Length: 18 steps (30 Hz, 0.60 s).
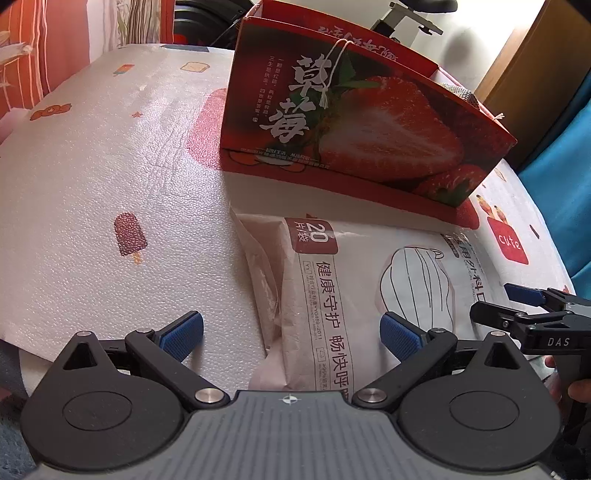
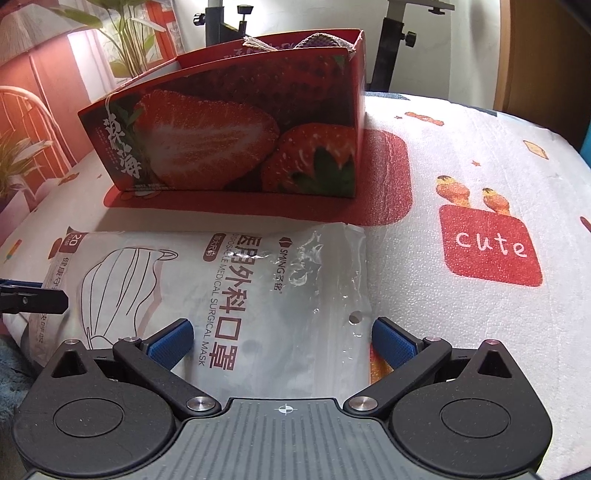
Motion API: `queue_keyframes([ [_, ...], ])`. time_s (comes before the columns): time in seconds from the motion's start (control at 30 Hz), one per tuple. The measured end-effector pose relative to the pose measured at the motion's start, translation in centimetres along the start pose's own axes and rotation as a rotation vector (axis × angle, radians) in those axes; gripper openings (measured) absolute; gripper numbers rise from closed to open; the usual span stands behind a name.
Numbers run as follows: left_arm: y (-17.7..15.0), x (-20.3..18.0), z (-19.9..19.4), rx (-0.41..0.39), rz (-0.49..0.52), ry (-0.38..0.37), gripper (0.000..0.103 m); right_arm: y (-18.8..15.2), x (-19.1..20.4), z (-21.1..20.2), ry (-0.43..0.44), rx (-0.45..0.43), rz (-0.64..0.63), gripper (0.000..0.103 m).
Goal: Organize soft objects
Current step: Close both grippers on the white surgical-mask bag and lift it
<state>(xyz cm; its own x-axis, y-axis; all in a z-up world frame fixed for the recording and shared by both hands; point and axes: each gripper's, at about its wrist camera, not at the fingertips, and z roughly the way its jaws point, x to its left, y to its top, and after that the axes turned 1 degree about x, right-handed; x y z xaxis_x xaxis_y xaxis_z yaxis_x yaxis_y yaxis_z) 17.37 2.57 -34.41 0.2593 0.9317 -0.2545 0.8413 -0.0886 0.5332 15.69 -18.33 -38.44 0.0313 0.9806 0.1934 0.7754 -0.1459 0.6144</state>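
Observation:
A flat white bag of surgical masks (image 1: 354, 288) (image 2: 221, 295) lies on the table in front of a red strawberry-print box (image 1: 351, 122) (image 2: 236, 125). My left gripper (image 1: 291, 332) is open, its blue pads on either side of the bag's left end. My right gripper (image 2: 282, 339) is open too, spanning the bag's clear right end. In the left wrist view the right gripper (image 1: 517, 299) shows at the right edge. Something woven and grey (image 2: 314, 40) pokes out of the box top.
The white tablecloth (image 1: 110, 166) (image 2: 480, 184) carries popsicle and "cute" prints. A blue fabric surface (image 1: 561, 155) lies beyond the table's right edge. Black stands (image 2: 221, 22) rise behind the box. Bare cloth stretches left of the bag.

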Motion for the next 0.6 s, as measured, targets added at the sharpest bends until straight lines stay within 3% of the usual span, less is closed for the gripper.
queue_keyframes([
  [0.2,-0.1,-0.4,0.0,0.003,0.026,-0.023,0.097,-0.2,0.7,-0.2,-0.013,0.039,-0.036,0.103],
  [0.33,-0.3,-0.7,0.1,-0.001,0.044,-0.076,0.079,-0.4,1.2,-0.2,-0.018,0.052,-0.051,0.103],
  [0.6,-0.5,-1.0,0.2,-0.01,0.051,-0.09,0.074,-0.2,1.6,0.0,0.021,0.055,-0.057,0.103],
])
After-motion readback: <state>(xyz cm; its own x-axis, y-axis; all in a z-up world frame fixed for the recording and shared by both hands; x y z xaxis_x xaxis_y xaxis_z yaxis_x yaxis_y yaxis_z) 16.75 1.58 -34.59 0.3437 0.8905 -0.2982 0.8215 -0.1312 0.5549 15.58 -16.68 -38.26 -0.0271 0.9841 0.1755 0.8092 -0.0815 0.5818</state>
